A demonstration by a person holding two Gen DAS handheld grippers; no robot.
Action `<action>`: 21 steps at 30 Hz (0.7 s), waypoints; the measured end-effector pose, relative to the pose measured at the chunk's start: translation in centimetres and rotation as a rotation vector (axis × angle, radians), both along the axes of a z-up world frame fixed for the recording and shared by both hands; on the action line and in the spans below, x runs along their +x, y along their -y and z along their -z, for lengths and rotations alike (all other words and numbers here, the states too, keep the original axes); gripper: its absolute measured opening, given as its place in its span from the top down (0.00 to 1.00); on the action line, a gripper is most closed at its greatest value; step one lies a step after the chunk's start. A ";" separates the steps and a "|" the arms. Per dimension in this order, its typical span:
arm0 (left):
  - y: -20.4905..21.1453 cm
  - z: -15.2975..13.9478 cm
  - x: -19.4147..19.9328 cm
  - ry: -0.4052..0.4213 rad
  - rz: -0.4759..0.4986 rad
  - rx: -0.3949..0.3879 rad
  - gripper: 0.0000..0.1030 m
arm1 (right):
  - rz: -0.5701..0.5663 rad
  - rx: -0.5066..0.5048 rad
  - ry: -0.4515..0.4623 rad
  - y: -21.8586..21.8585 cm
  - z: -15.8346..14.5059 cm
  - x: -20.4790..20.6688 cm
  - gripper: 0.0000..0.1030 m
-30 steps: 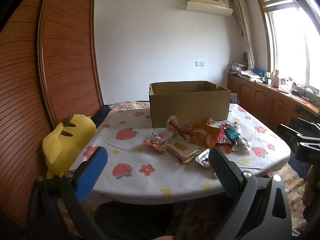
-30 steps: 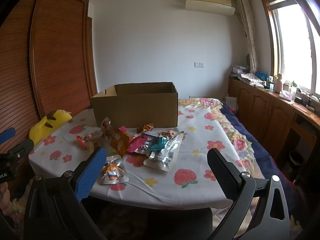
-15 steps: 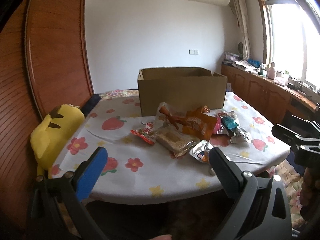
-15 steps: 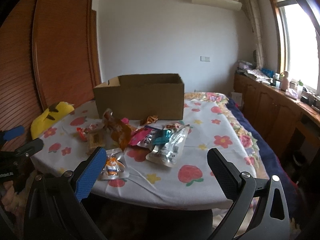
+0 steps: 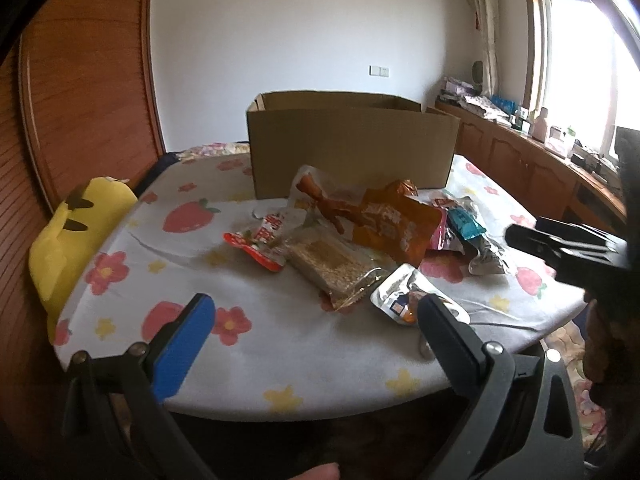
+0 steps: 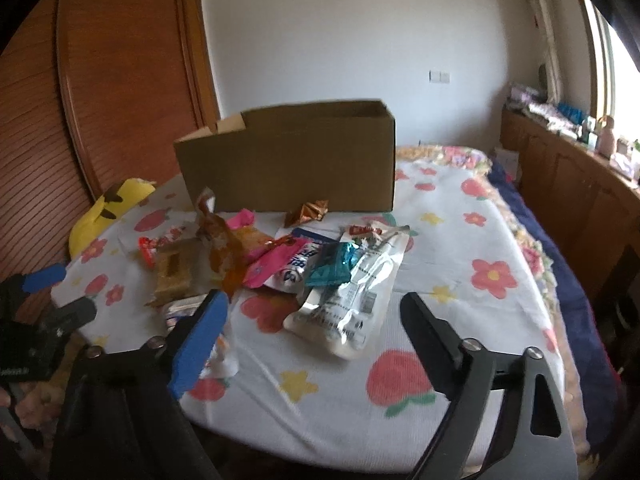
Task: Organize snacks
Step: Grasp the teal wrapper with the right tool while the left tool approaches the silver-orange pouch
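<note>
Both hand-held grippers, left (image 5: 312, 316) and right (image 6: 312, 312), gape empty; right should pinch the silver pouch (image 6: 352, 300) edge, then drop it into the box (image 6: 296, 160).

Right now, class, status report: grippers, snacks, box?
Left gripper open, empty. Right gripper open, empty. Snack pile on table, outside cardboard box. Nothing blocking.
</note>
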State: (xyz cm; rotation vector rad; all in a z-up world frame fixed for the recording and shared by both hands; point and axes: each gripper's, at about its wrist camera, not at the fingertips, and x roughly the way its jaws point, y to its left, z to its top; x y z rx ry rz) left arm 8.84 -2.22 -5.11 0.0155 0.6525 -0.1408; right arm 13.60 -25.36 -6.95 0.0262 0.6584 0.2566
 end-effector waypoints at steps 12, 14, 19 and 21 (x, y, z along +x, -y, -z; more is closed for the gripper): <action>1.0 1.1 2.6 -0.058 0.030 -0.010 0.02 | -0.113 -0.012 -0.085 -0.3 0.8 6.4 0.49; 0.9 1.3 3.0 -0.071 0.033 -0.021 0.02 | -0.129 -0.053 -0.096 -1.0 1.1 7.3 0.51; 1.2 1.9 3.4 -0.102 0.046 -0.048 0.03 | -0.153 -0.153 -0.108 -2.2 1.9 8.4 0.51; 1.6 2.2 3.5 -0.121 0.063 -0.066 0.03 | -0.150 -0.189 -0.120 -2.5 2.4 8.8 0.51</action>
